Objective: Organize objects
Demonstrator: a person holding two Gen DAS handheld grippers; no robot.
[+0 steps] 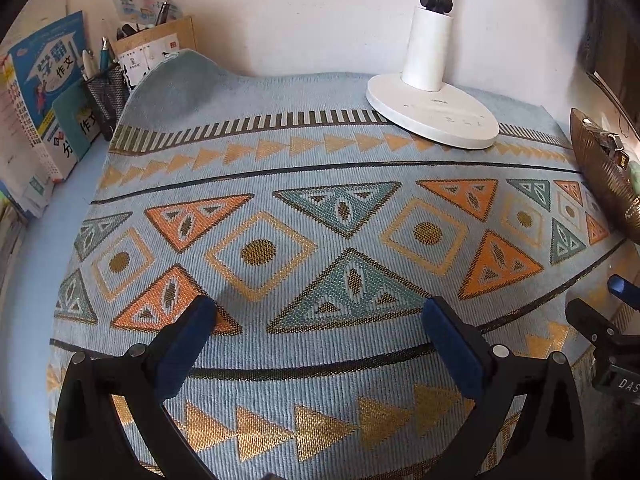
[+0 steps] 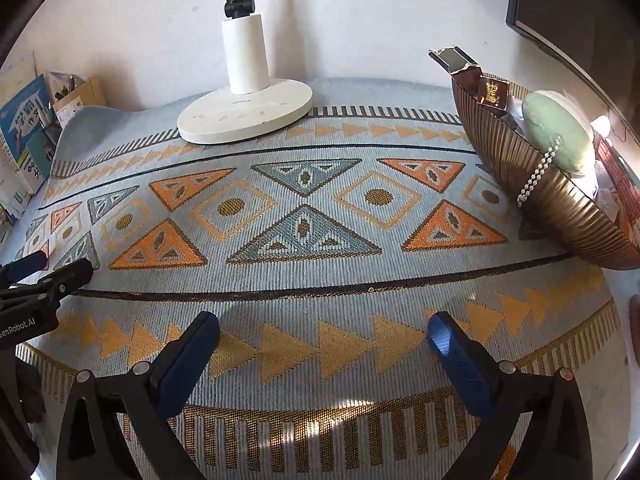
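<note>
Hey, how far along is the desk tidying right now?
Looks mostly done: small items sit in the brown bowl, pens in the mesh cup, books upright at left. In hand: nothing; left gripper and right gripper open. The mat shows nothing left.

— Left gripper, status?
— Left gripper (image 1: 320, 320) sits low in the frame of its own view, jaws spread wide, nothing between the blue pads (image 1: 188, 344). Both black finger arms rise from the bottom corners.
— Right gripper?
— Right gripper (image 2: 324, 334) shows the same: jaws wide apart, empty, pads (image 2: 460, 356) angled inward from the lower edge.
— Do the two appear in each other's views?
— Yes. The right unit enters at the right edge of the left view; the left unit enters at the left edge of the right view.
</note>
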